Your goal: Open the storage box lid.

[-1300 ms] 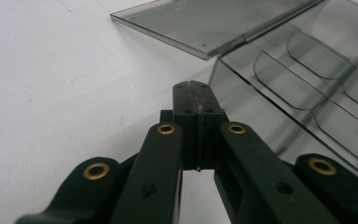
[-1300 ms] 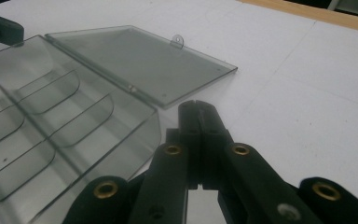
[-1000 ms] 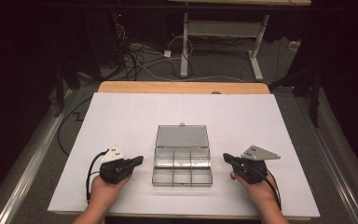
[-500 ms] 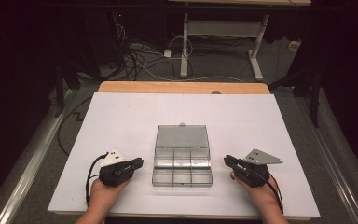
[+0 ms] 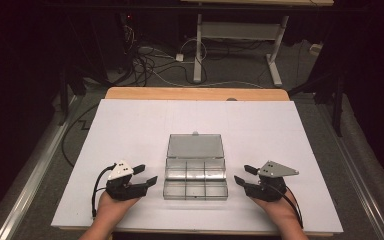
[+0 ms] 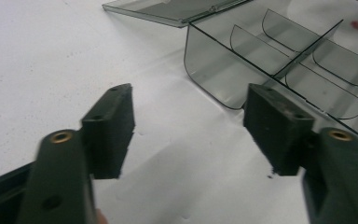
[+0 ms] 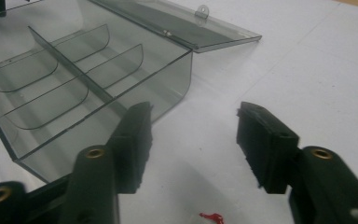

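Left gripper [image 5: 147, 174] and right gripper [image 5: 243, 175]: jaws just opened, nothing between, flanking clear compartment box [image 5: 196, 176]; no readable writing seen.

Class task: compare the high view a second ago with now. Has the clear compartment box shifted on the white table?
No. The compartment box sits where it was, its open lid toward the wooden strip at the table's far edge.

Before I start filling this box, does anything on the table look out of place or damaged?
One oddity: a tiny red scrap lies loose on the white table just ahead of the right hand-held gripper. The clear compartment box sits square, lid flat open, apparently undamaged.
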{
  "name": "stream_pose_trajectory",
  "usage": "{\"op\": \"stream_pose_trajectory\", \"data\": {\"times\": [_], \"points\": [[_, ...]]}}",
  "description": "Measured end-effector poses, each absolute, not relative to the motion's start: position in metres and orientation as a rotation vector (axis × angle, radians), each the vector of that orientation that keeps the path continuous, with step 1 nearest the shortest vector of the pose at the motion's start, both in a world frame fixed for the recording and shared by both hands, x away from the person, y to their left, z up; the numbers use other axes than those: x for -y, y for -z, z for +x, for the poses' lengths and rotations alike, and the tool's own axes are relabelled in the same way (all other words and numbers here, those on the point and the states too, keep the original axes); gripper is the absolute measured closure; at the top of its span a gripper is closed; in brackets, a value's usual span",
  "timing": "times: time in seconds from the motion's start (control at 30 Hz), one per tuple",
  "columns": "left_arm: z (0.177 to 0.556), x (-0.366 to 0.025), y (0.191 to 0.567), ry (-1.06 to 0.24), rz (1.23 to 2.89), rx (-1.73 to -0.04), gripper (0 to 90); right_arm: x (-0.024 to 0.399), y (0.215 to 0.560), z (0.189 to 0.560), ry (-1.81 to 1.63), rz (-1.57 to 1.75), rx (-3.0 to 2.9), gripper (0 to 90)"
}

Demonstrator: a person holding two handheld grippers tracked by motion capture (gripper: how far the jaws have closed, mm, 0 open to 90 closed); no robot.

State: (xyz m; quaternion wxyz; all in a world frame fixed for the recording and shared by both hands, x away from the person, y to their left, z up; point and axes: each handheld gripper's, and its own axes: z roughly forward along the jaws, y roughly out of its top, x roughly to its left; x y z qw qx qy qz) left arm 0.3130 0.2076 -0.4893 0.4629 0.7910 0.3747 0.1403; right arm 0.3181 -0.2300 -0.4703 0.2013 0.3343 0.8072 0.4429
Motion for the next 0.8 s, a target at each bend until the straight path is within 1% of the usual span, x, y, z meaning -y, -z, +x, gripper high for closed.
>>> {"op": "stream_pose_trajectory", "data": {"times": [0.03, 0.07, 0.13, 0.17, 0.2, 0.23, 0.27, 0.3, 0.37, 0.4, 0.47, 0.57, 0.8], "points": [[0.3131, -0.2076, 0.4893, -0.344, 1.943, -0.925, 22.3, 0.2292, 0.4709, 0.3189, -1.24, 0.929, -2.267, 32.2], [0.3133, -0.2075, 0.4892, -0.346, 1.944, -0.929, 22.3, 0.2292, 0.4709, 0.3189, -1.24, 0.929, -2.267, 32.2], [0.3136, -0.2073, 0.4892, -0.344, 1.946, -0.931, 14.2, 0.2285, 0.4711, 0.3191, -1.249, 0.937, -2.264, 22.4], [0.3137, -0.2072, 0.489, -0.343, 1.949, -0.93, 14.2, 0.2285, 0.4711, 0.3191, -1.249, 0.937, -2.264, 22.4], [0.3136, -0.207, 0.4889, -0.342, 1.95, -0.926, 14.0, 0.2283, 0.4709, 0.319, -1.253, 0.935, -2.26, 19.6], [0.3137, -0.2068, 0.4888, -0.341, 1.954, -0.923, 9.1, 0.2283, 0.4708, 0.3192, -1.261, 0.946, -2.256, 15.1], [0.3142, -0.2062, 0.4887, -0.338, 1.963, -0.924, 9.1, 0.2283, 0.4708, 0.3192, -1.261, 0.946, -2.256, 15.1], [0.3143, -0.2059, 0.4887, -0.333, 1.965, -0.924, 6.6, 0.2285, 0.471, 0.3193, -1.263, 0.949, -2.253, 13.7], [0.3144, -0.205, 0.4888, -0.328, 1.976, -0.913, 5.4, 0.2285, 0.4717, 0.3196, -1.259, 0.955, -2.249, 8.9], [0.3146, -0.2046, 0.4887, -0.326, 1.982, -0.912, 1.5, 0.2286, 0.4721, 0.3198, -1.257, 0.962, -2.247, 6.1], [0.3142, -0.2045, 0.4885, -0.325, 1.981, -0.91, 0.0, 0.2287, 0.4727, 0.3207, -1.257, 0.971, -2.246, 1.2], [0.3137, -0.2058, 0.4878, -0.33, 1.97, -0.904, 0.0, 0.2285, 0.473, 0.3211, -1.253, 0.978, -2.242, 0.3], [0.3127, -0.2068, 0.4861, -0.287, 1.959, -0.878, 0.0, 0.2277, 0.4724, 0.3208, -1.24, 0.973, -2.232, 0.3]]}}
